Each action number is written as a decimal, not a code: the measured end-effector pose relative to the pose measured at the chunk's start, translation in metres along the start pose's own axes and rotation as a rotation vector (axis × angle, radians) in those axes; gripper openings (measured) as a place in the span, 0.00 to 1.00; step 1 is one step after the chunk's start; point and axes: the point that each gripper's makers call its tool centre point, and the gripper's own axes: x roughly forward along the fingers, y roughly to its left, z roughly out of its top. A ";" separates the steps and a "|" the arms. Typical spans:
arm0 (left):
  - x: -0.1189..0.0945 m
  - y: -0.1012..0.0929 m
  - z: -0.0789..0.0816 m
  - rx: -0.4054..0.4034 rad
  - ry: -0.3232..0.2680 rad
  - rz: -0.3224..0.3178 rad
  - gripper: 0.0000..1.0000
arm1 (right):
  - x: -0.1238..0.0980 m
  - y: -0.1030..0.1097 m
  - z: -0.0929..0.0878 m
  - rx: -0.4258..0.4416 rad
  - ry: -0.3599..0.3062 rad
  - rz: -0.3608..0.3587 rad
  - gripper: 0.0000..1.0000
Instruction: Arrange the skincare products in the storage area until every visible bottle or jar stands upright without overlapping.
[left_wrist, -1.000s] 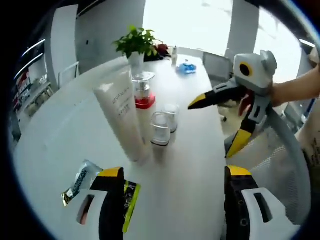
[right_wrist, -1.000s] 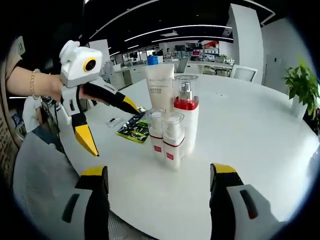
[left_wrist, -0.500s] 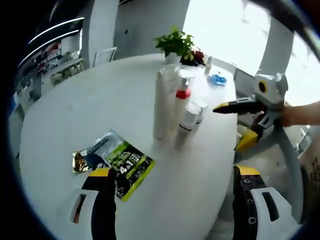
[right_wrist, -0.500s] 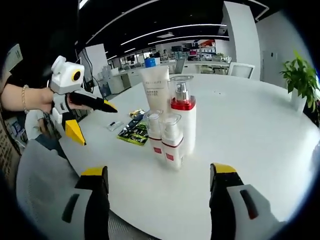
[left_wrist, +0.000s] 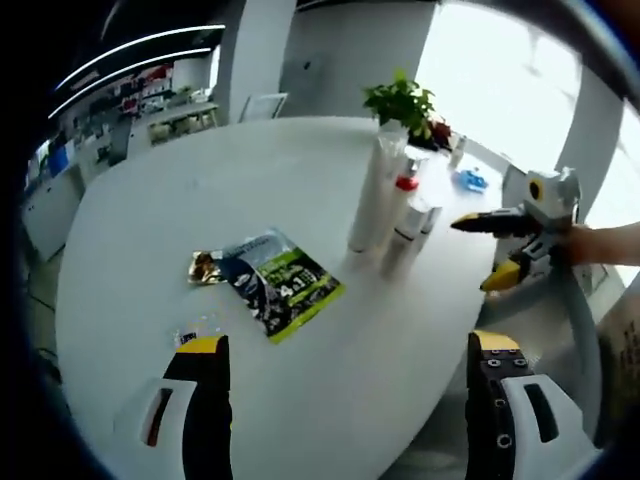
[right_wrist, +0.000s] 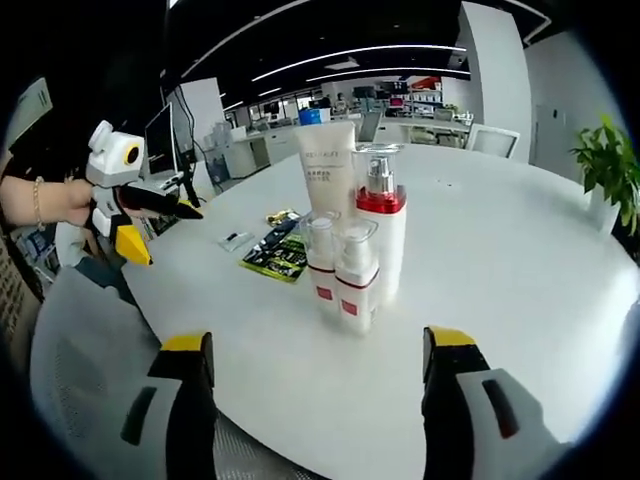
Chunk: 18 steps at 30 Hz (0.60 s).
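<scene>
Here, the skincare products stand upright in a tight cluster on the round white desk (right_wrist: 520, 260). The tall white tube (right_wrist: 327, 172) forms the reference point: the pump bottle with a red collar (right_wrist: 381, 225) stands just beside it, and two small clear-capped bottles (right_wrist: 342, 275) stand in front of it, touching or nearly touching. A green sachet (left_wrist: 283, 288) and a smaller gold packet (left_wrist: 203, 266) lie flat on the desk, apart from the tube. The left gripper (left_wrist: 345, 410) is spread and holds nothing. The right gripper (right_wrist: 315, 400) is likewise spread and holds nothing. A potted plant (left_wrist: 402, 100) stands beyond the tube.
</scene>
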 end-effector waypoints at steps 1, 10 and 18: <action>-0.002 0.001 -0.002 -0.010 -0.004 0.008 0.97 | 0.001 -0.002 -0.002 0.002 0.005 -0.007 0.91; -0.030 0.016 -0.030 -0.120 -0.023 0.081 0.97 | 0.000 -0.014 0.001 0.034 -0.008 -0.045 0.95; -0.054 0.020 -0.056 -0.192 -0.050 0.122 0.97 | -0.020 -0.014 0.017 0.066 -0.054 -0.093 0.98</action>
